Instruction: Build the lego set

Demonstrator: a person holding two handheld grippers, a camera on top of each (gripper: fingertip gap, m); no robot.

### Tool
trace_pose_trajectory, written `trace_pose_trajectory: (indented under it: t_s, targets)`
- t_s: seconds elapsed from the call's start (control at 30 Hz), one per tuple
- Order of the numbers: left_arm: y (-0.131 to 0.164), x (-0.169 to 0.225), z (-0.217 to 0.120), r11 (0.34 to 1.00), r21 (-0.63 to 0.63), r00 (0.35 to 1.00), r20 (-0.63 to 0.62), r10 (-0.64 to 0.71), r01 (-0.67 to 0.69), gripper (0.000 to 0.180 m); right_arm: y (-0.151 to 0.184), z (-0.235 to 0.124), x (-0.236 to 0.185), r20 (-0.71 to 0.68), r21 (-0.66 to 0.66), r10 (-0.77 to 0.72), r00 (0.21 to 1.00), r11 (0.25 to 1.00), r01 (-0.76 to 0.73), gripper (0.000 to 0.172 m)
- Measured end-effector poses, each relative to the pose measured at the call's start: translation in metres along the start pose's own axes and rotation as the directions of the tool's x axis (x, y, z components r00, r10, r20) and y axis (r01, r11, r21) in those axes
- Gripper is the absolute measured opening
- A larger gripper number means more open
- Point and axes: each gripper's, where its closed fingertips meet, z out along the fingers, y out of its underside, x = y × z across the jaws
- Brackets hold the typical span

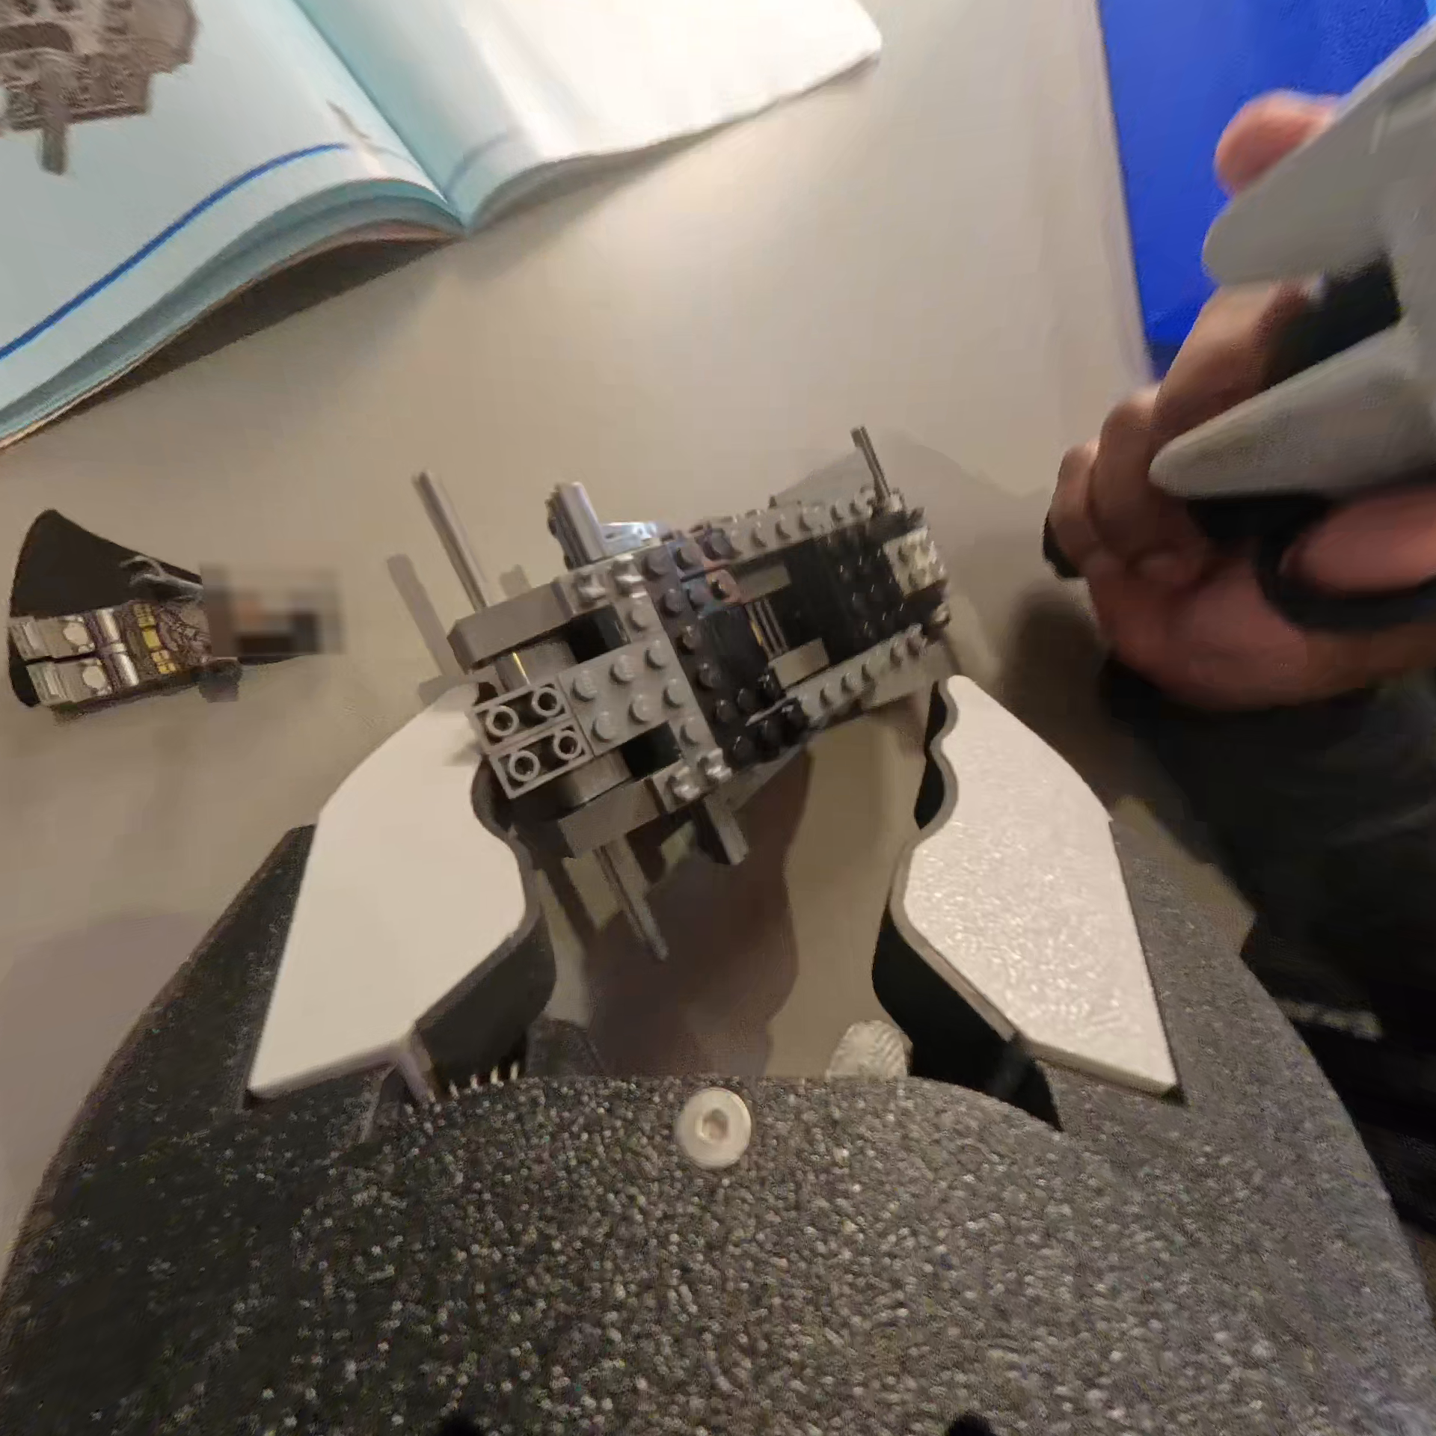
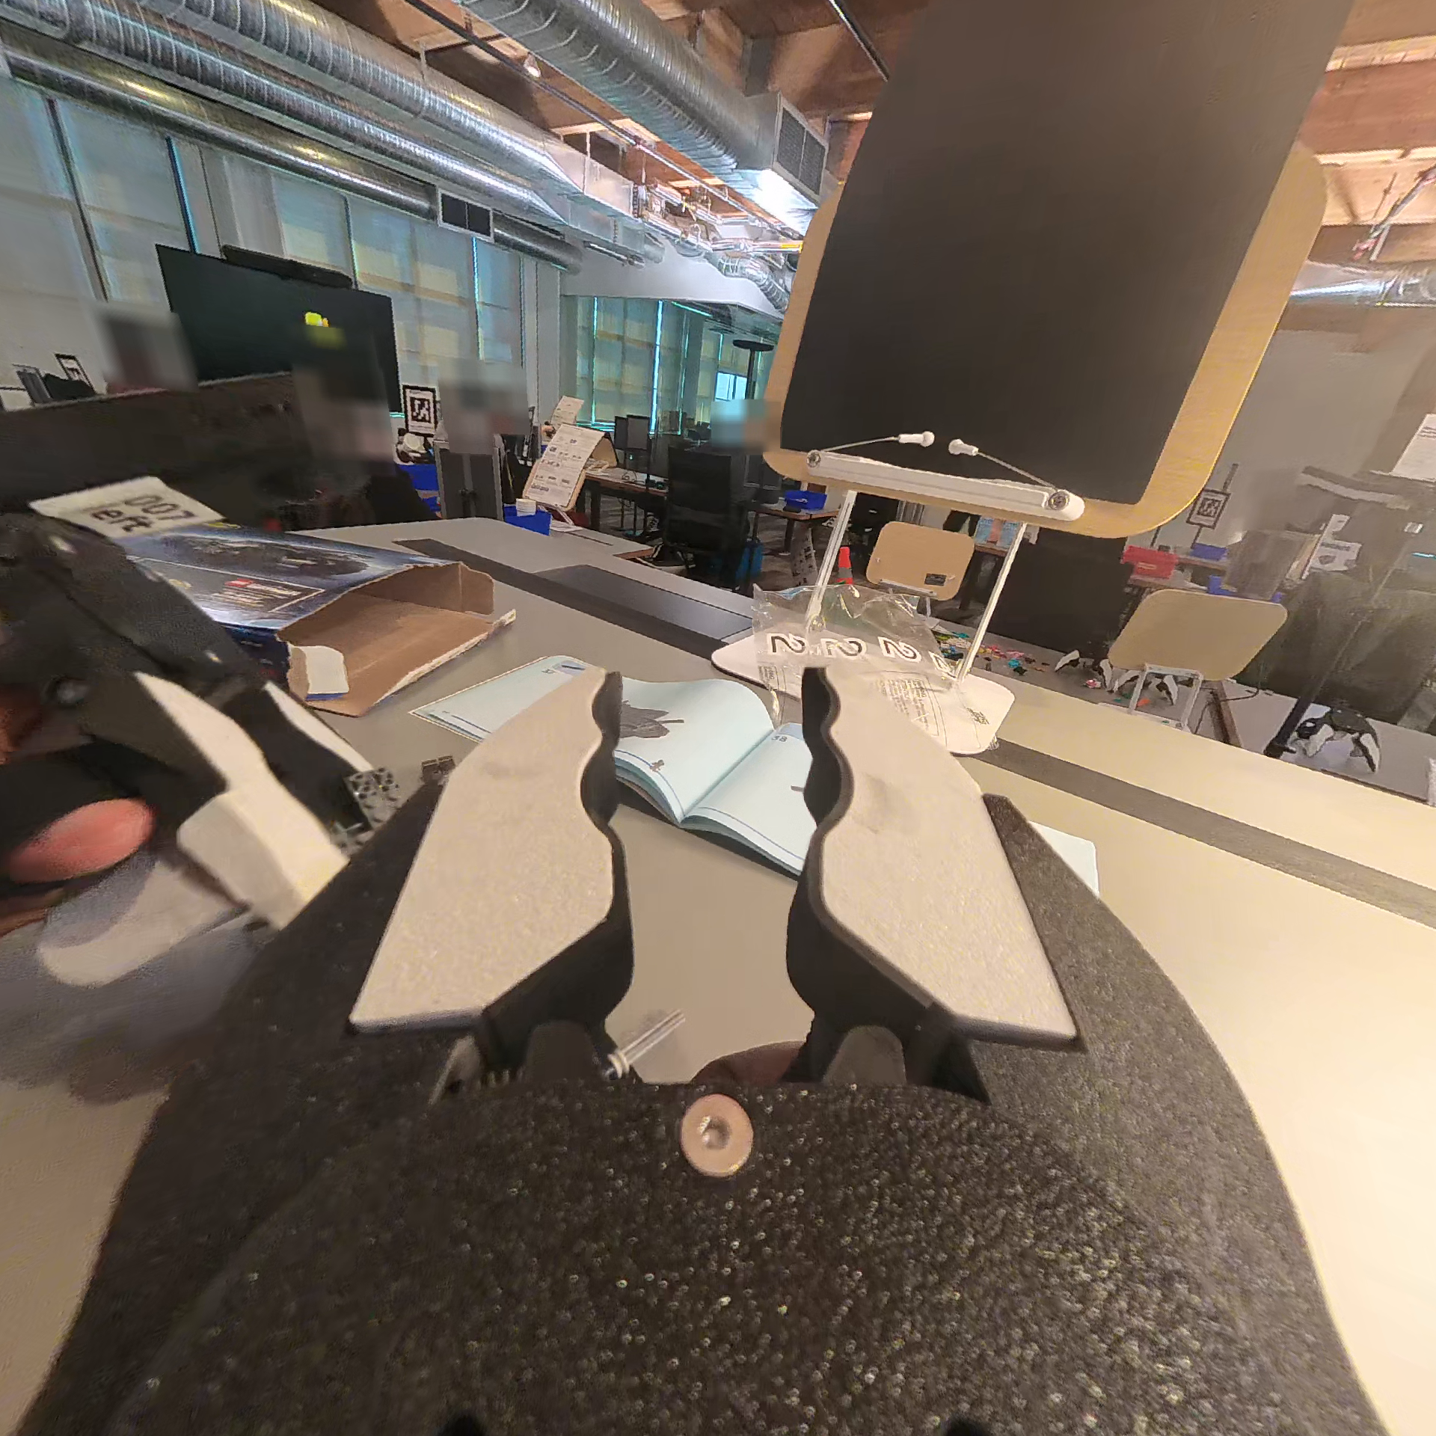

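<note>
Bench (image 1: 699, 373) fills my left view, grey and wide, with an open booklet (image 1: 326, 132) lying at its far edge. Nearer, my left gripper (image 1: 699, 746) has its fingers spread wide, gripping nothing; the grey and black brick model (image 1: 699, 645) sits between the tips, its left end over the left finger (image 1: 404, 855), clear of the right one. A small toy figure (image 1: 109, 629) lies left of it. My right gripper (image 2: 711, 699) hangs over the booklet, fingers parted, bare.

Lighting: bright, even indoor; daylight from far windows (image 2: 373, 256). Soft shadows on bench (image 1: 699, 373). Motion blur, right hand (image 1: 1212, 559). Fisheye bending at edges.
</note>
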Motion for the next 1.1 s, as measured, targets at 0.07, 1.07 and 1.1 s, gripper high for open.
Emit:
trace_pose_trajectory:
  t_s: [0.07,1.07,1.1]
  targets:
    - [0.010,0.001,0.001,0.991,-0.074,0.993,0.044,0.114,-0.111,0.116,0.001,0.000,0.000,0.003,-0.003,0.007,1.000,1.000,-0.007,0.045]
    - [-0.140,-0.024,-0.046,0.698,0.663,0.934,0.006,0.357,-0.271,0.087,0.027,0.001,0.064,-0.100,-0.110,-0.037,0.994,0.994,0.026,0.048]
    - [-0.142,-0.024,-0.051,0.682,0.686,0.938,0.000,0.347,-0.253,0.087,0.027,0.002,0.065,-0.104,-0.110,-0.058,0.993,0.993,0.047,0.049]
